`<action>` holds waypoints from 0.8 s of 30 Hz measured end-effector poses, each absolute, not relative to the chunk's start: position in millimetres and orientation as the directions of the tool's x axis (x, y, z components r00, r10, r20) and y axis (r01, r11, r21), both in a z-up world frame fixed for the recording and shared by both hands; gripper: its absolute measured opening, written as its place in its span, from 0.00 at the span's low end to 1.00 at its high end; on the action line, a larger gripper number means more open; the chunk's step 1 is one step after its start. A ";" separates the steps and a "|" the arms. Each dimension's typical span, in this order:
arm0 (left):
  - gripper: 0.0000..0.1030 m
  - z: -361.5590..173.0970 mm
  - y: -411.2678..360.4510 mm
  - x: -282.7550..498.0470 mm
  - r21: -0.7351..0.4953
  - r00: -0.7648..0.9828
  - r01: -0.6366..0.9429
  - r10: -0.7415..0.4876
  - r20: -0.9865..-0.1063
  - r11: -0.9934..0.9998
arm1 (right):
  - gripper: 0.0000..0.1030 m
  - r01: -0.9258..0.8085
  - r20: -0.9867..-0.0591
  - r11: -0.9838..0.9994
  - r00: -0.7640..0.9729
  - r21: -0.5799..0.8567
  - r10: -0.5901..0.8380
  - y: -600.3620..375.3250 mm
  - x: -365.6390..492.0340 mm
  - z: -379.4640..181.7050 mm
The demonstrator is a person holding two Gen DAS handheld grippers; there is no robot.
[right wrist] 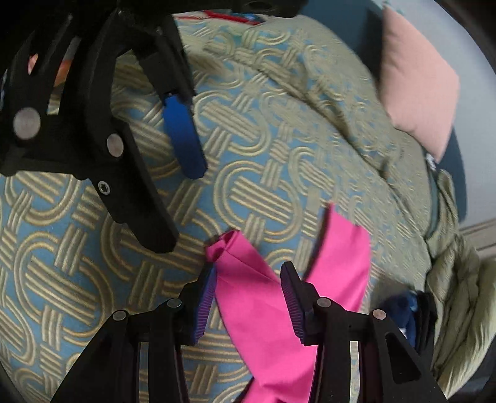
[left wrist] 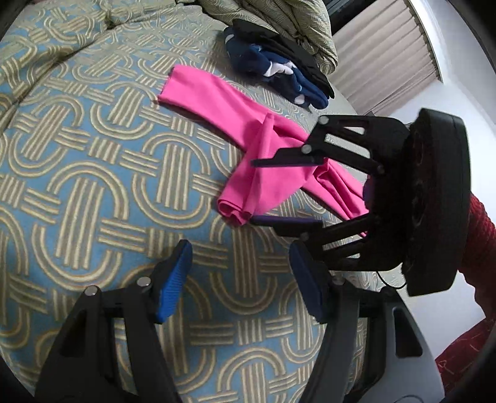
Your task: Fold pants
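Observation:
The pink pants [left wrist: 248,145] lie crumpled on the patterned bedspread [left wrist: 93,155], legs crossing each other. My left gripper [left wrist: 240,257] is open and empty above the bedspread, short of the pants' near fold. My right gripper [left wrist: 252,190] comes in from the right, open, its jaws on either side of the pants' bunched near end. In the right wrist view the right gripper [right wrist: 248,279] is open with the pink pants [right wrist: 263,310] between its purple pads [right wrist: 204,307]. The left gripper's blue pad [right wrist: 183,136] shows at the upper left.
A heap of dark blue and black clothes [left wrist: 279,68] lies beyond the pants near the bed's far edge. A bunched blanket [left wrist: 279,18] sits behind it. A pink pillow [right wrist: 418,99] lies at the bed's far side. A curtain [left wrist: 387,62] hangs at the right.

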State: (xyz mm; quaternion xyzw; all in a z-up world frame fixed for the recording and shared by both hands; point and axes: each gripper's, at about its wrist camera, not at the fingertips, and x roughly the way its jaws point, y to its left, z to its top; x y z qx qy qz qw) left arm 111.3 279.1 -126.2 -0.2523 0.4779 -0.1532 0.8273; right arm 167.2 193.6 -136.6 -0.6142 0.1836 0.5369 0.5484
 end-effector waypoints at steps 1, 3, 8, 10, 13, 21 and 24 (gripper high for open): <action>0.64 -127.7 278.9 113.3 -0.572 0.493 0.011 -0.502 -0.710 0.820 | 0.19 -0.822 -0.871 -0.336 0.342 -0.459 0.354 195.6 169.5 -137.6; 0.64 -128.8 278.3 116.3 -0.586 0.493 0.018 -0.517 -0.700 0.810 | 0.06 -0.858 -0.895 -0.310 0.311 -0.409 0.320 199.9 179.4 -137.7; 0.61 -130.6 269.9 136.4 -0.594 0.491 0.024 -0.527 -0.694 0.804 | 0.06 -0.974 -0.909 -0.083 0.162 -0.209 0.383 201.5 219.1 -98.8; 0.59 -131.7 266.4 145.9 -0.597 0.492 0.020 -0.528 -0.693 0.802 | 0.06 -0.989 -0.897 -0.009 0.130 -0.147 0.424 199.0 234.2 -83.2; 0.52 -132.1 267.0 159.0 -0.635 0.508 -0.001 -0.547 -0.666 0.772 | 0.06 -0.995 -0.880 0.063 0.093 -0.072 0.466 196.1 250.8 -65.6; 0.33 -121.7 279.3 184.0 -0.739 0.615 -0.011 -0.578 -0.536 0.674 | 0.07 -0.990 -0.871 0.138 0.085 -0.019 0.485 207.8 263.3 -59.5; 0.09 -112.8 288.5 194.9 -0.740 0.660 -0.007 -0.553 -0.509 0.673 | 0.06 -0.986 -0.856 0.167 0.101 -0.018 0.506 215.4 275.8 -51.8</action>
